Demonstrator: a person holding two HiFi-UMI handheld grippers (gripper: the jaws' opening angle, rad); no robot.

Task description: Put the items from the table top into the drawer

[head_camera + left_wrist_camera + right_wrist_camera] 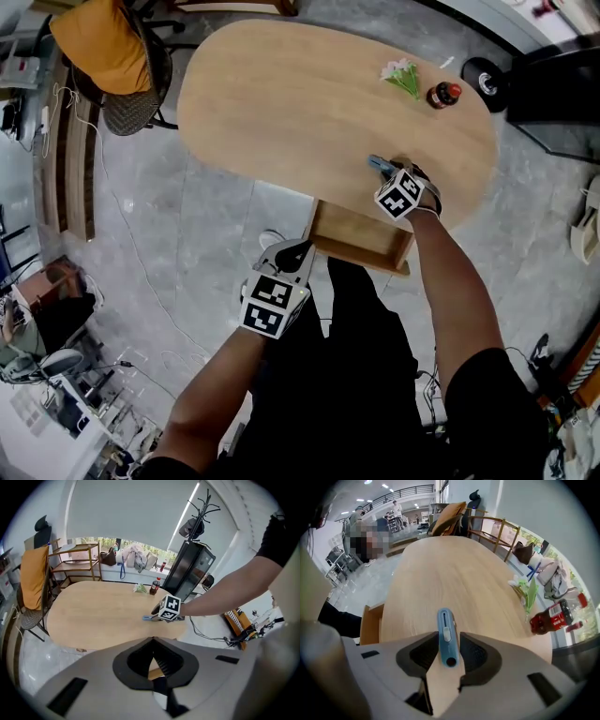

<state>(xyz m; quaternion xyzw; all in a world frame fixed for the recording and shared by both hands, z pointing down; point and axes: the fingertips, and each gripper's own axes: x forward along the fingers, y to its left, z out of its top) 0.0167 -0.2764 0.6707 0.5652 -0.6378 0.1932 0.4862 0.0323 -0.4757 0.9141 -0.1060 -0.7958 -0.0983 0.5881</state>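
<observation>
Right tool [446, 637] released: jaws apart either side of blue utility knife [445, 623], pads not pressing it. Knife lies flat on tabletop [300, 103], just beyond open drawer [361, 242]. Left tool [152, 641] clenched, empty, just beside drawer's left corner. Red bottle [443, 95] and flower sprig [403, 75] on tabletop, well beyond drawer.

Table [309, 103]: you had pale honey wood grain under you.
Knife [446, 637]: was light blue, grey slider.
Drawer [361, 239]: was matching tan wood.
Bottle [443, 95]: dark contents, red label.
Sprig [402, 75]: green leaves, pale pink blooms.
Left gripper [302, 246]: you held grey, with a black-and-white patterned cube.
Right gripper [386, 169]: yours matched.
Chair cushion [98, 42]: was orange.
Floor [216, 253]: was grey, marbled.
</observation>
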